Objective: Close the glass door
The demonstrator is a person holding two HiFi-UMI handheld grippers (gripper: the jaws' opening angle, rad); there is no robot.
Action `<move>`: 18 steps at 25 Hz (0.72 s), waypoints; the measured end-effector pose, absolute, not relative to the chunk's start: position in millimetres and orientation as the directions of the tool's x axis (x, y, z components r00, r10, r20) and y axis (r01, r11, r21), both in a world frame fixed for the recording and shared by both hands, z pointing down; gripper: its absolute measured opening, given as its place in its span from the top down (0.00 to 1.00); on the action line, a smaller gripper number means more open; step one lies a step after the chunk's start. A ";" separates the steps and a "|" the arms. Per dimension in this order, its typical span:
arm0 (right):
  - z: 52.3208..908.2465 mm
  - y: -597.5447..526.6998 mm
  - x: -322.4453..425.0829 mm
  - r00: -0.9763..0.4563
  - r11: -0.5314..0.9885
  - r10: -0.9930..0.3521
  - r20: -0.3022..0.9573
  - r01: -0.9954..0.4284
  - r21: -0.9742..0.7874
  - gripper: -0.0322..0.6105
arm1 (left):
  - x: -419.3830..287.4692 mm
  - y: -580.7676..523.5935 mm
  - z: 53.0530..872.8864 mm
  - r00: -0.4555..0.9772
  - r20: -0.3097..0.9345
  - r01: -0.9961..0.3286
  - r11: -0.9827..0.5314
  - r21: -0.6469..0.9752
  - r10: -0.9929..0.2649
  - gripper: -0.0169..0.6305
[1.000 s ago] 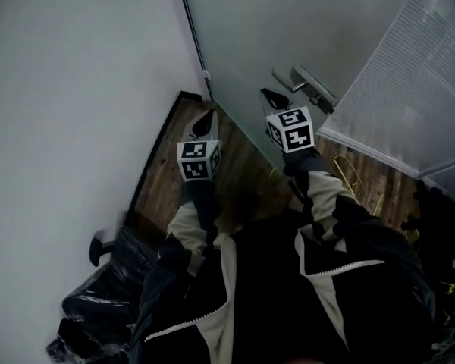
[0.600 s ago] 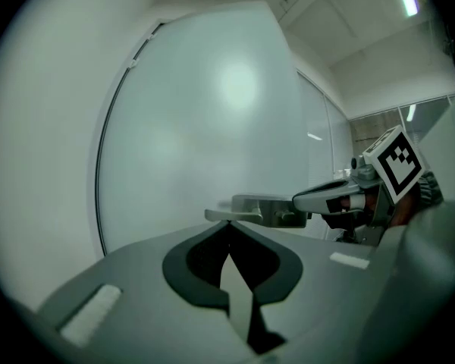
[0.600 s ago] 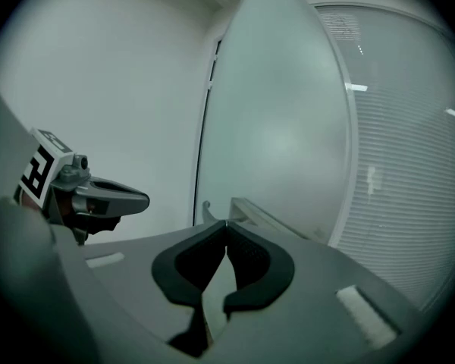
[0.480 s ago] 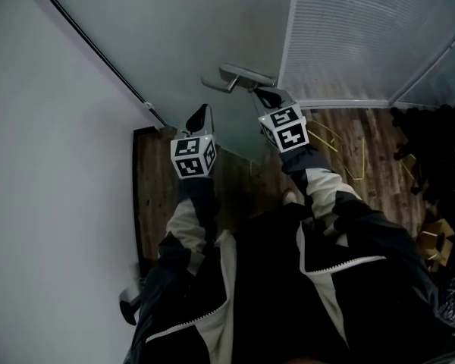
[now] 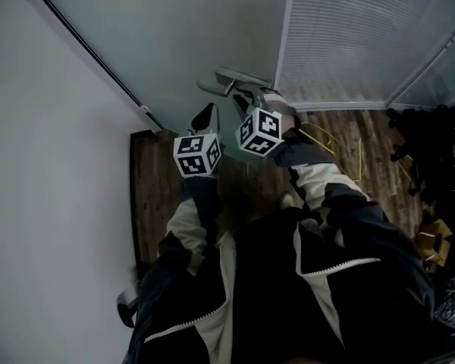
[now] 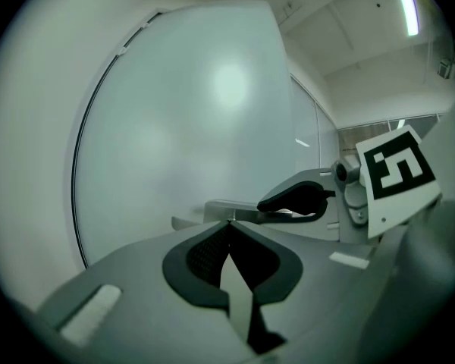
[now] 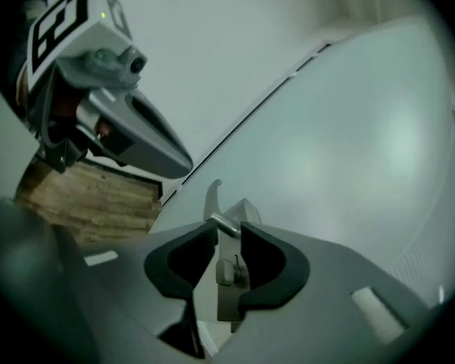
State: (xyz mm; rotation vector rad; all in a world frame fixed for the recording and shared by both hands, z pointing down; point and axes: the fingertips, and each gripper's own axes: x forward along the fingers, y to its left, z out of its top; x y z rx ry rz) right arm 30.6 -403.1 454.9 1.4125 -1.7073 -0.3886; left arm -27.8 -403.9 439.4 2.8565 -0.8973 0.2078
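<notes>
Room: glass door meets white wall.
Left tool: clenched, empty.
Right tool: jaws just opened, released around door handle.
Progress: door seems shut; withdrawal remains.

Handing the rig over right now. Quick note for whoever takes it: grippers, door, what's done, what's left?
Left gripper: jaws together, empty, pointing at the frosted glass door, left of the handle in the head view.
Right gripper: jaws have just been opening and stand slightly apart. The silver lever door handle sits between them and does not look clamped.
Done: right gripper lined up on the handle.
Left: grip the handle and bring the door to its frame beside the white blinds panel. Can't tell whether it is latched.
</notes>
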 end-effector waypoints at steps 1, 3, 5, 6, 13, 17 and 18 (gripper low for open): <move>459.5 -407.0 27.8 0.021 0.338 -0.902 0.431 -0.586 0.736 0.77 | -29.9 -405.5 438.4 0.810 0.170 -0.580 -0.810 0.090 -0.561 0.97; 466.2 -414.7 24.5 0.045 0.373 -0.896 0.443 -0.465 0.803 0.74 | -34.6 -407.9 438.4 0.803 0.171 -0.589 -0.805 0.072 -0.572 0.97; 473.8 -421.5 24.8 0.084 0.397 -0.890 0.449 -0.343 0.851 0.64 | -39.7 -407.7 440.0 0.795 0.173 -0.597 -0.800 0.060 -0.581 0.97; 477.5 -424.7 24.9 0.103 0.407 -0.887 0.450 -0.286 0.867 0.60 | -41.8 -406.9 441.2 0.792 0.174 -0.601 -0.797 0.059 -0.585 0.97; 500.9 -449.1 24.3 0.185 0.462 -0.866 0.464 -0.056 0.885 0.60 | -46.8 -407.9 440.9 0.788 0.169 -0.607 -0.793 0.056 -0.592 0.97; 505.0 -451.8 26.1 0.221 0.441 -0.877 0.426 0.021 0.897 0.76 | -50.8 -407.9 439.6 0.799 0.151 -0.595 -0.801 0.061 -0.582 0.97; 504.6 -452.8 26.4 0.223 0.431 -0.882 0.416 0.022 0.902 0.76 | -52.0 -409.0 440.1 0.799 0.152 -0.595 -0.801 0.061 -0.582 0.97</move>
